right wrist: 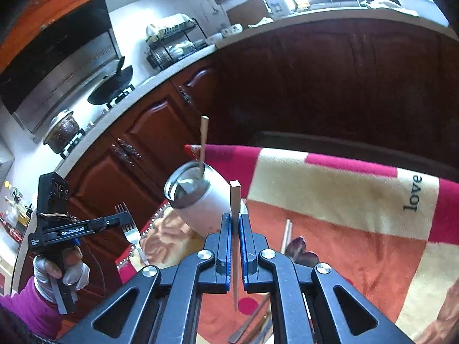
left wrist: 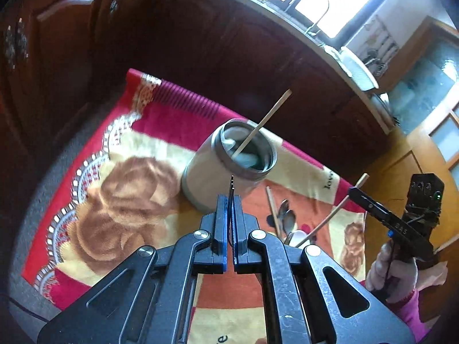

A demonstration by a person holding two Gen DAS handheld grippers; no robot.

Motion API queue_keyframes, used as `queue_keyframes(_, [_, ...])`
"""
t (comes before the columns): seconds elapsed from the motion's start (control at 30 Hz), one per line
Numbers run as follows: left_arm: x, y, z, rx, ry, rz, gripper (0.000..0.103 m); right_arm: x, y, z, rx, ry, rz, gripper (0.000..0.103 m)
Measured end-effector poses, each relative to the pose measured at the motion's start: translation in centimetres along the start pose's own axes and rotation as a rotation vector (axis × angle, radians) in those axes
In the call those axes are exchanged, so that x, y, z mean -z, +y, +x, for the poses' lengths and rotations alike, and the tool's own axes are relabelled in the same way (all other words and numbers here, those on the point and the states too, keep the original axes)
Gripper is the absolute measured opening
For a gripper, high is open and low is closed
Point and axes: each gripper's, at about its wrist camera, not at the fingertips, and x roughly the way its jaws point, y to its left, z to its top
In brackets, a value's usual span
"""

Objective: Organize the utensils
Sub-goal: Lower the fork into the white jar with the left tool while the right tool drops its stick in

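A: Left claw (left wrist: 229,200) is narrowed down on a fork (right wrist: 130,230), gripped by the handle. From its own camera the fork shows only edge-on, a thin dark sliver between the blue pads. The right wrist view gives it away: 4 tines pointing up, handle down.

B: Why tines up?

A: Likely so the handle end goes down into the cup first. That is a guess from the pose.

B: And the right claw (right wrist: 235,223)?

A: Pinched on a wooden chopstick (right wrist: 235,200), held near upright, square blunt end on top, tapered tip hanging down below the pads. Same logic, probably: thin end enters first.

B: Where does it all go?

A: The steel cup (left wrist: 213,172), grey-white outside, metal rim, standing on a blanket (left wrist: 129,183) patterned in red, cream and orange with brown roses. Cannot tell what lies under the blanket. 1 chopstick (left wrist: 264,120) already leans in the cup, resting against the rim. Something pale sits inside too, unclear what.

B: What remains loose?

A: Beside the cup on the blanket: another chopstick (left wrist: 272,212) and some spoons (left wrist: 287,215), bunched together. Exact count is not readable.

B: Progress?

A: Early to middle, judged by 1 piece in, 2 in the claws, several waiting. Both claws hover just short of the cup, neither over its mouth.
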Motion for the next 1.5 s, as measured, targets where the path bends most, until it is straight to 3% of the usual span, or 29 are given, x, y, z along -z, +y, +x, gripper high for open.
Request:
queue_keyframes(0.37, [-6.4, -3.1, -6.6, -0.052, -0.184, 0.086, 0.001, -4.1, 3.6, -3.4, -0.041, -0.102, -0.067, 0.004])
queue_keyframes(0.53, [-10.5, -4.9, -8.1, -0.160, -0.302, 0.144, 0.001, -7.4, 6.2, -4.2, -0.047, -0.183, -0.111, 0.004])
queue_keyframes(0.73, [-12.7, -6.5, -6.0, -0.312, -0.387, 0.246, 0.001, -9.9, 8.5, -2.4, -0.034, -0.229, -0.151, 0.004])
queue_keyframes(1.17, [-11.6, -7.6, 3.2, -0.460, -0.386, 0.445, 0.000, -11.2, 8.1, 4.4, -0.018, -0.210, -0.149, 0.004])
queue_keyframes(1.5, [-10.3, -6.7, 8.0, -0.441, -0.257, 0.433, 0.001, -13.1, 8.0, 3.6, -0.069, -0.270, -0.138, 0.004])
